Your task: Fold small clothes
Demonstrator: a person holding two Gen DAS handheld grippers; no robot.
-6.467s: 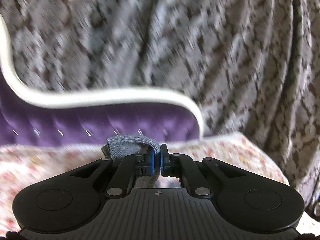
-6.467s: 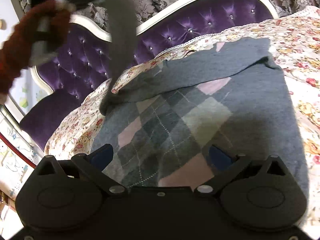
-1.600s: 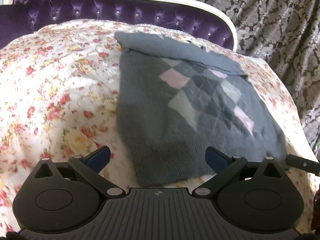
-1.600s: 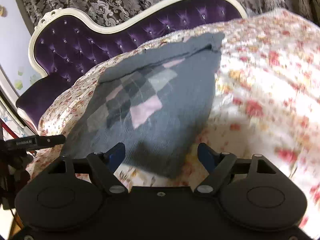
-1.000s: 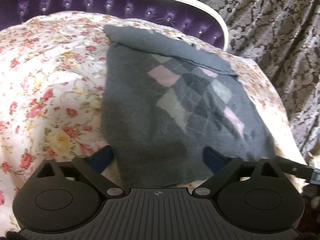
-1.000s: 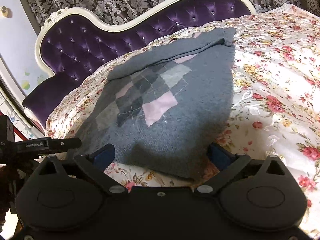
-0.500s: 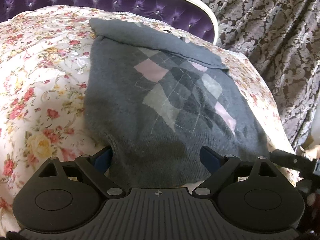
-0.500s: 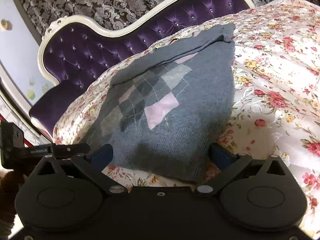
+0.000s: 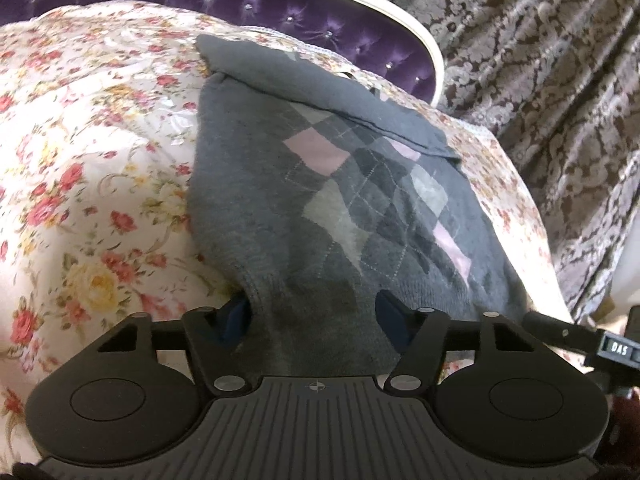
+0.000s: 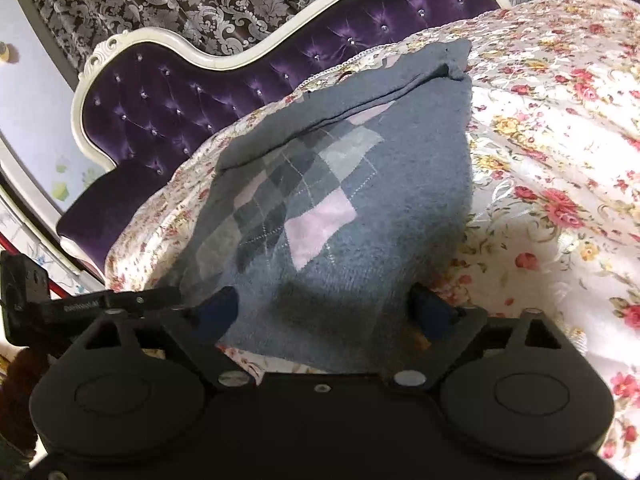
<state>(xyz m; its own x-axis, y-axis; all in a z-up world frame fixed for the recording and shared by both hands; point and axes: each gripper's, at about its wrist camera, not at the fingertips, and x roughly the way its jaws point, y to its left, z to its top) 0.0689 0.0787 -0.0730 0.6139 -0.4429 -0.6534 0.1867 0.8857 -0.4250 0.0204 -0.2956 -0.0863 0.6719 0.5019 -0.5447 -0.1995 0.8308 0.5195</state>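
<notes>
Grey knitted sweater with an argyle front of pink and pale diamonds [image 9: 320,184] lies flat on the floral bedspread [image 9: 88,168], its sleeves folded across the far end beneath the purple tufted headboard [image 10: 168,92]. Left gripper [image 9: 314,316] sits at the near hem with its jaws spread wide, straddling the left corner and gripping nothing. Right gripper [image 10: 328,308] is equally wide open, bracketing the hem's right corner, with no cloth taken. Judged step: taking hold of the hem for the lengthwise fold. Next move calls for both to pinch their corners and carry the hem toward the far end. Only the right wrist view shows the headboard's curved white frame [image 10: 224,56] and the left tool's side; the left wrist view shows the patterned curtain [image 9: 560,80] alongside.
</notes>
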